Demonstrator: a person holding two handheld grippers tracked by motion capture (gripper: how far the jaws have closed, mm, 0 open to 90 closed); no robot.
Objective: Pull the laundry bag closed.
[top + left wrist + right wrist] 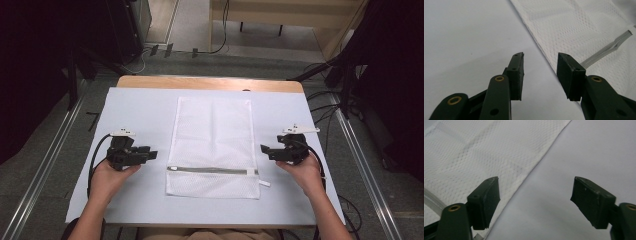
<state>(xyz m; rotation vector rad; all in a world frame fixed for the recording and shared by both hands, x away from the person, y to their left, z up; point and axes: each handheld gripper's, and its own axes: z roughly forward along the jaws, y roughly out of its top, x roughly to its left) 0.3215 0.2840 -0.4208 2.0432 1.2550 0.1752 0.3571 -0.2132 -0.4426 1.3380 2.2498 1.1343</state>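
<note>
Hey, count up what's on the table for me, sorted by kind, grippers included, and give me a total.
Mesh laundry bag: 1
White table cover: 1
Grippers: 2, the left gripper and the right gripper, both open, one at each side of the bag
Total: 4

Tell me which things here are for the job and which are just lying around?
For the job:
white mesh laundry bag with a grey zipper
left gripper, jaws open
right gripper, jaws open

Just lying around:
pale sheet covering the table
black cables on the floor
</note>
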